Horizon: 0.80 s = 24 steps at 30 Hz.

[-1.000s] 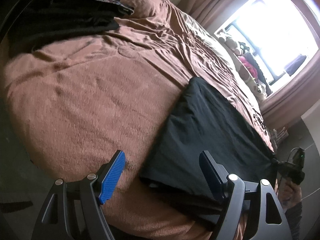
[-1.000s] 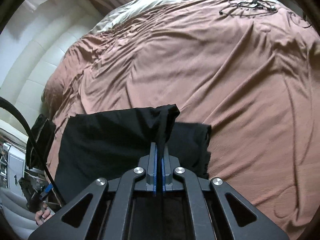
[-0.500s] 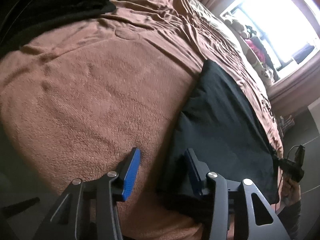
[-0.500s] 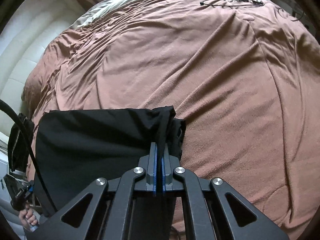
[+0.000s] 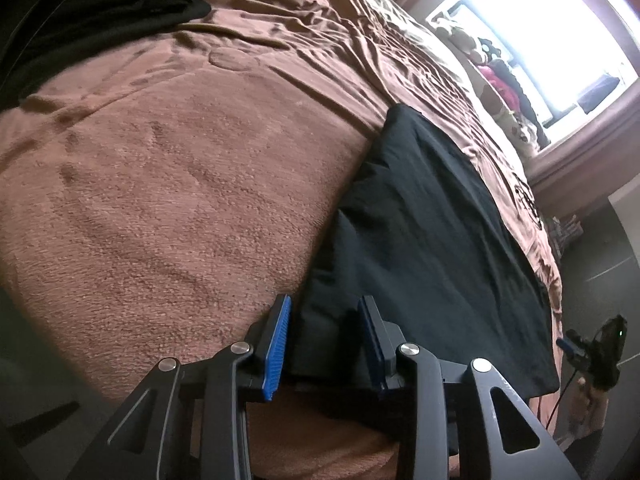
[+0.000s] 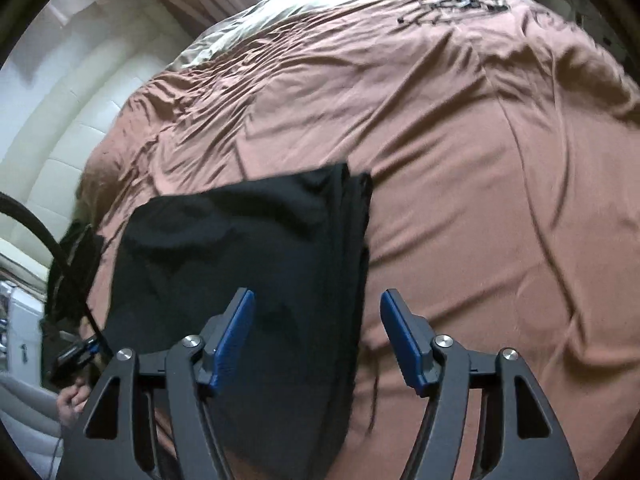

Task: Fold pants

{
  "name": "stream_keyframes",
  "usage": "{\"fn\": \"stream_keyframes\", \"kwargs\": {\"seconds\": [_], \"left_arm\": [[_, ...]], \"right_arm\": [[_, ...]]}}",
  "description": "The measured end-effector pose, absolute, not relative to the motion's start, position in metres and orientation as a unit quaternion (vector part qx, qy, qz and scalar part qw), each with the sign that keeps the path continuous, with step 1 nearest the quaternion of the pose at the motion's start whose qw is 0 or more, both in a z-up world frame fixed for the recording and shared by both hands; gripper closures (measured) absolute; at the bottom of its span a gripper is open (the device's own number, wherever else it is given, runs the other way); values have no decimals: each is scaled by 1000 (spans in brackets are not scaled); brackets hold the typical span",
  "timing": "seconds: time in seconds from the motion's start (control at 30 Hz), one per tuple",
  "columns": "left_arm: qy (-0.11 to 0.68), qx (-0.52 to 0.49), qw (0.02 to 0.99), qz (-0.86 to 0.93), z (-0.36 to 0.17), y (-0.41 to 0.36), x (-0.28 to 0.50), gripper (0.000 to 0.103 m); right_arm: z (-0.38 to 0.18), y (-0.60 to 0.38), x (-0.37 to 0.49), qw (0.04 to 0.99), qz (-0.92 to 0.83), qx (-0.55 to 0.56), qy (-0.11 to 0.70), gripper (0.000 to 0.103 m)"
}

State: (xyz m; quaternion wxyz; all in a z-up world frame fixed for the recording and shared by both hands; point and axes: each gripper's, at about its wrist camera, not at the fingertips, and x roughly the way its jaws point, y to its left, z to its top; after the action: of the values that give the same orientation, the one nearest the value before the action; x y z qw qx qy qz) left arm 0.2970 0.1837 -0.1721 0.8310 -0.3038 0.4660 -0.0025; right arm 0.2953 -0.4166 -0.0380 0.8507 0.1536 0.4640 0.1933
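Left wrist: dark clothes pile (image 5: 92, 8) beyond pants (image 5: 420, 232) on bedspread (image 5: 180, 168).

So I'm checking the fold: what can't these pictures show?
- Left wrist view: the pants' near corner is hidden behind the left gripper, so contact is unclear.
- Right wrist view: the pants' near edge is cut off below, behind the right gripper.
- Layers: the black fabric hides them.

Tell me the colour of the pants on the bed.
Plain black pants, no pattern visible, lying on a brown bedspread; clearest in the right wrist view.
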Motion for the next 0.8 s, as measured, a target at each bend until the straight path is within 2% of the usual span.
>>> {"fn": "stream_keyframes", "kwargs": {"seconds": [0.4,0.47,0.53,0.73,0.8], "left_arm": [[472,-319,821,-24,-171,188,299,66],[473,-335,814,-31,-173,193,299,66],[474,-356,805,-41,-175,199,298,65],[476,-401,780,-64,-183,209,297,64],[474,-417,772,-74,-187,211,298,58]], "right_arm": [[-77,-422,248,832,193,165,494,39],[-81,-422,248,830,188,162,500,54],[-83,-421,246,824,194,172,503,59],[-87,-421,246,829,186,176,497,66],[-88,-422,244,829,185,179,496,66]]}}
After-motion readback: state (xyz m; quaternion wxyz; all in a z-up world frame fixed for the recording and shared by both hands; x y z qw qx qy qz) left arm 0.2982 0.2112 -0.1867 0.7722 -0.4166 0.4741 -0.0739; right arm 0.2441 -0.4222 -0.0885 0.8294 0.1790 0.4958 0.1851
